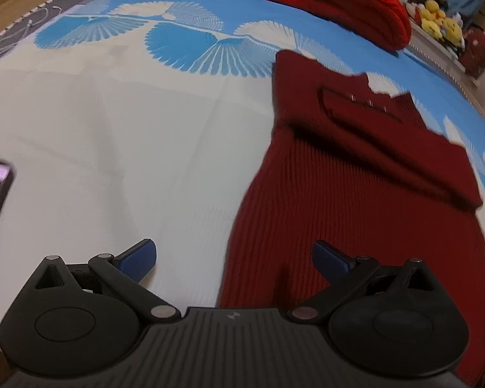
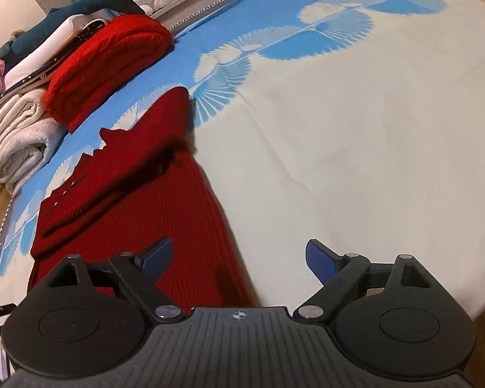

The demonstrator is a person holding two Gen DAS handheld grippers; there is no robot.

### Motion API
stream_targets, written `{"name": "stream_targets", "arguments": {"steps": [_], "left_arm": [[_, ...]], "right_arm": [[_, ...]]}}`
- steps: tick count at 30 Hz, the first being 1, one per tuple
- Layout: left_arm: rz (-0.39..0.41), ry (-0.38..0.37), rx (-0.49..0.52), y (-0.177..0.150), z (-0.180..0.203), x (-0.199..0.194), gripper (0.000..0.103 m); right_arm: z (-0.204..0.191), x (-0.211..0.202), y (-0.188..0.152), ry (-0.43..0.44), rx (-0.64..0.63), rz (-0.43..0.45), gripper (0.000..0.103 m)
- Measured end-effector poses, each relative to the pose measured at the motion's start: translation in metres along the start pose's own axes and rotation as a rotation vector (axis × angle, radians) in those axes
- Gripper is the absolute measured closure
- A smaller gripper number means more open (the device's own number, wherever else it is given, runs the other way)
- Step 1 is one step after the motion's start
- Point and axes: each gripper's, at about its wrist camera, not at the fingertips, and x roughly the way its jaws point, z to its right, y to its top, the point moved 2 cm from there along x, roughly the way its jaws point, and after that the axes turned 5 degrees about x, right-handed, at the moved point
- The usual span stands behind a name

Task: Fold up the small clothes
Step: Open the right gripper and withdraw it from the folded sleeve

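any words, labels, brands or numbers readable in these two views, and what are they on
No readable text in either view.
dark red knit garment: the small metallic marks near its neckline are too blurred to tell whether they are letters.
left gripper and right gripper: each body bears only a small round crosshair mark, no lettering.
patterned bedspread: fan motifs only, no words.

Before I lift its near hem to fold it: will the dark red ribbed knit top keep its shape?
Probably not. The dark red ribbed knit top lies limp with a sleeve folded across it, so it should droop. Its ribbing likely stretches and grips rather than slips.
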Motion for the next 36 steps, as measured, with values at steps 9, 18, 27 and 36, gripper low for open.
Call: {"name": "stream_targets", "arguments": {"steps": [9, 18, 27, 36], "left_arm": [[0.010, 0.074, 0.013, -0.068, 0.005, -0.034, 0.000], [0.009, 0.153, 0.165, -0.104, 0.027, -0.037, 0.000], [0.004, 0.171, 0.196, -0.110, 0.025, -0.036, 0.000], [0.000, 0.169, 0.202, -0.109, 0.024, -0.034, 0.000]], "right_arm": [[-0.013, -0.021, -0.050, -0.028, -0.170, -0.030, 0.012], [-0.013, -0.029, -0.071, -0.067, -0.240, -0.023, 0.012], [-0.010, -0.017, -0.075, -0.115, -0.259, -0.071, 0.012], [-0.012, -0.013, -0.073, -0.128, -0.267, -0.081, 0.012]]}}
